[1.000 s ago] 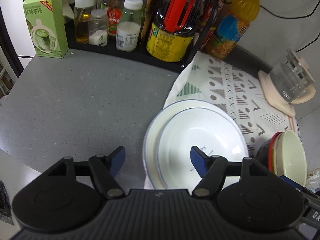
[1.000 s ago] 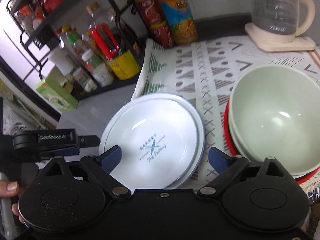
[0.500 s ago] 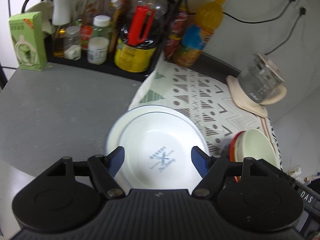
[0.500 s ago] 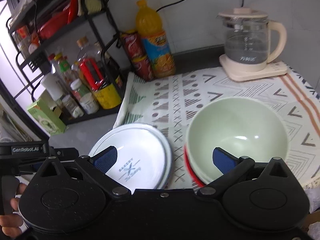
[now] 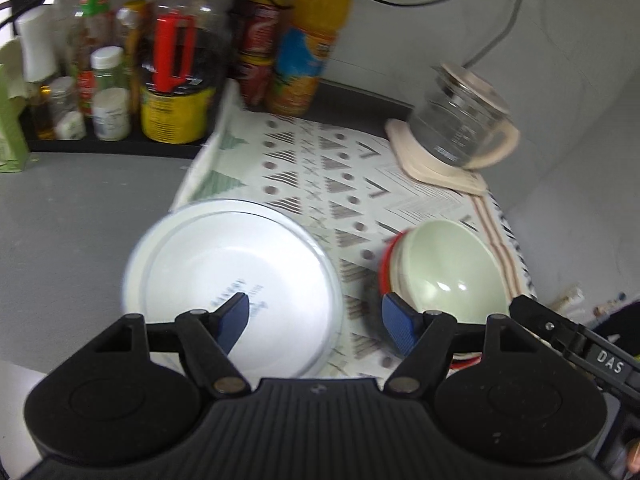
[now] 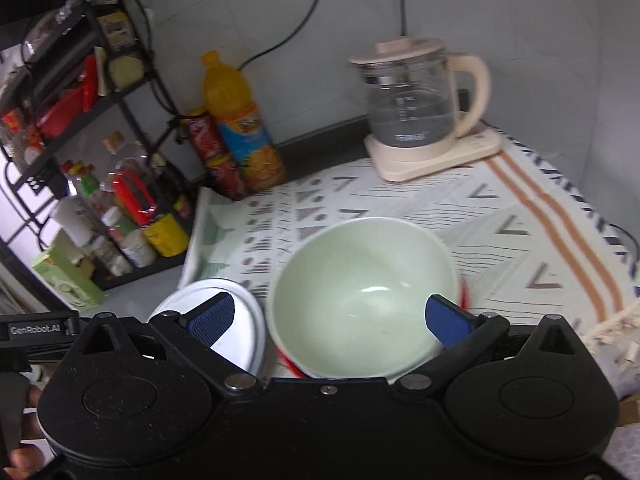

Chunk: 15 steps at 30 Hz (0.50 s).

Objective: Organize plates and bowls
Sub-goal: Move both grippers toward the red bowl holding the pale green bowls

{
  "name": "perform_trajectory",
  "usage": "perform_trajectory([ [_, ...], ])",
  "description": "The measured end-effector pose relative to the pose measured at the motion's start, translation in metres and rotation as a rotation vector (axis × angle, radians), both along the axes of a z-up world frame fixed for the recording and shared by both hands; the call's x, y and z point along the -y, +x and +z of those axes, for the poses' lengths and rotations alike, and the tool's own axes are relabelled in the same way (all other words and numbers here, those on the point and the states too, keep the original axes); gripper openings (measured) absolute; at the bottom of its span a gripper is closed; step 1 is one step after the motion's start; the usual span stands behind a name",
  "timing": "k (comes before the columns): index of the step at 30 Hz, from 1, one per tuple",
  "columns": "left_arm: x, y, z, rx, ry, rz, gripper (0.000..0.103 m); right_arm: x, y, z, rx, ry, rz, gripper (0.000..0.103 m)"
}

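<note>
Two stacked white plates with blue rims [image 5: 236,264] lie at the left edge of a patterned cloth [image 5: 360,176]; they also show in the right wrist view [image 6: 240,320]. To their right a pale green bowl [image 5: 448,268] sits nested in a red bowl [image 5: 385,264]. The green bowl fills the middle of the right wrist view [image 6: 360,296]. My left gripper [image 5: 316,320] is open and empty, hovering above the plates' right edge. My right gripper [image 6: 328,316] is open and empty, hovering above the green bowl.
A glass kettle [image 6: 416,104] on a cream base stands at the back right. An orange juice bottle [image 6: 240,124], cans and a black rack of sauce bottles [image 5: 168,80] line the back left. A green carton [image 6: 64,284] stands on the grey counter [image 5: 72,208].
Both grippers have pulled back and risen, so plates and bowls look smaller. The left view has swung right, bringing the green bowl into view. The right gripper has shifted from the plates to the bowl.
</note>
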<state>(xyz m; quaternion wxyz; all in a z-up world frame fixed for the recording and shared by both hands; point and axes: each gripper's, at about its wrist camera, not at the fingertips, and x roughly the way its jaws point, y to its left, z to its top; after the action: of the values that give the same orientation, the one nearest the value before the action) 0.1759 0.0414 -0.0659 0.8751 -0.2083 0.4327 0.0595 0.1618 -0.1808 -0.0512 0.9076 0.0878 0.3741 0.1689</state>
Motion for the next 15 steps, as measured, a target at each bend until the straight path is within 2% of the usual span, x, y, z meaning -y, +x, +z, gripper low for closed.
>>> perform_trajectory([
  [10, 0.042, 0.022, 0.001, -0.017, 0.057, -0.114, 0.072, 0.039, -0.003, -0.001, -0.025, -0.021, -0.110, 0.103],
  [15, 0.052, 0.032, -0.002, -0.028, 0.058, -0.148, 0.074, 0.057, -0.004, -0.003, -0.043, 0.039, -0.139, 0.103],
])
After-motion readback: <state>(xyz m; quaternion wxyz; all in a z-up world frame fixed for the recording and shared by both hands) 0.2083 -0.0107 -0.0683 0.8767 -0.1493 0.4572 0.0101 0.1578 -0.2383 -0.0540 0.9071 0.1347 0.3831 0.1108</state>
